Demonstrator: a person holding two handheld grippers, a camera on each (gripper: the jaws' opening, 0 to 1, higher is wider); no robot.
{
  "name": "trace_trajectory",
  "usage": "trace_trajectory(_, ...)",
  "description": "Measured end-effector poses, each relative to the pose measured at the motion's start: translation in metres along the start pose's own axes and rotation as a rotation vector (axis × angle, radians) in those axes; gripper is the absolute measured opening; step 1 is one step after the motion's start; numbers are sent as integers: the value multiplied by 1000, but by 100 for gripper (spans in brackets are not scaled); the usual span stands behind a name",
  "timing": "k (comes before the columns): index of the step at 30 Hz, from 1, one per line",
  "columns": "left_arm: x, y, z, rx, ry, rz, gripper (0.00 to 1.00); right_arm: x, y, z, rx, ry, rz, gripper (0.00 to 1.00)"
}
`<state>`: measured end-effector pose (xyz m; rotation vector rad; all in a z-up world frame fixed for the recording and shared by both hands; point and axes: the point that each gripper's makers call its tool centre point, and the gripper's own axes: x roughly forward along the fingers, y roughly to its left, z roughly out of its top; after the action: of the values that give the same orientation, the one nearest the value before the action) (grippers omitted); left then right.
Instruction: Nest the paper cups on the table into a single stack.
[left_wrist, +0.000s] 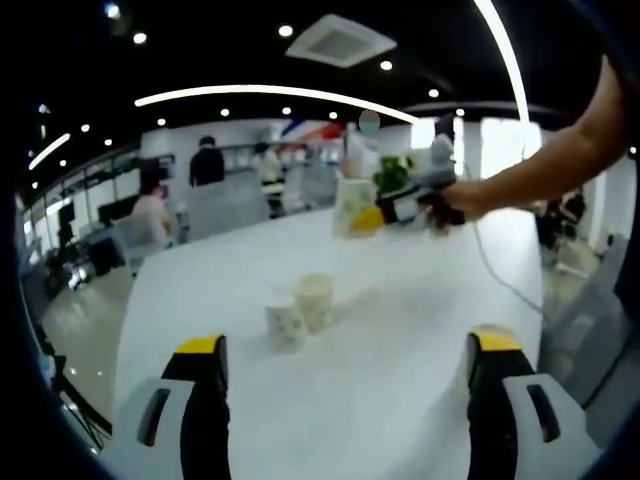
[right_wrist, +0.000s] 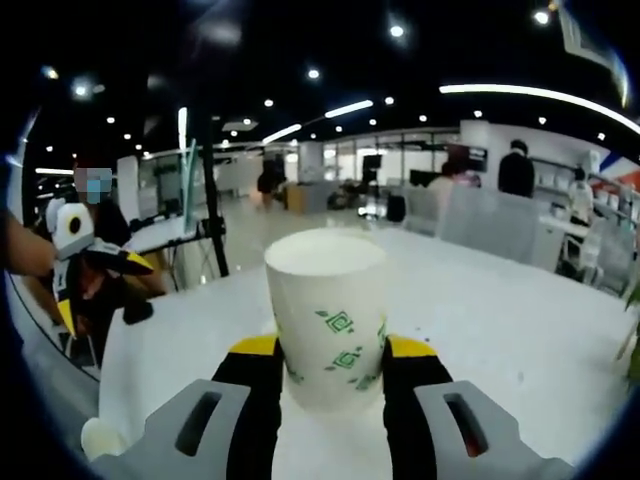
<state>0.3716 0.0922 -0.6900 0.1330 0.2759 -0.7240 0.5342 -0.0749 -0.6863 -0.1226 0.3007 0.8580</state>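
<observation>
Clamped between the yellow-tipped jaws of the right gripper (right_wrist: 332, 370), low in the centre of the right gripper view, a white paper cup (right_wrist: 328, 315) with small green motifs is standing upright, mouth toward the top of the frame, its long axis running up between the jaws, which are pressing on its lower wall from both sides. At the left edge of that frame the left gripper (right_wrist: 85, 265) is showing, well apart from the held cup. In the left gripper view, the left gripper (left_wrist: 345, 365) is holding its jaws wide apart at the bottom of the frame with nothing between them, and just beyond them, slightly left of centre, two more paper cups (left_wrist: 300, 308) are standing on the white table (left_wrist: 420, 300), upright and close together; whether they are touching cannot be told. They are pale, one seeming to bear faint markings. Higher in that frame, right of centre, the right gripper (left_wrist: 372, 216) is carrying its cup (left_wrist: 352, 205) in the air above the far part of the table, at the end of a person's outstretched arm. The coming move appears to hinge on this: the standing pair is lying nearer the empty left gripper, while the held cup must travel down and toward the lower left of the frame to meet them, axes aligned for nesting.
</observation>
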Motion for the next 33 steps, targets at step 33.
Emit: trace_trajectory(33,34,-28,77,-12,-109,-52,82,-37,86,0,7,31,170,36)
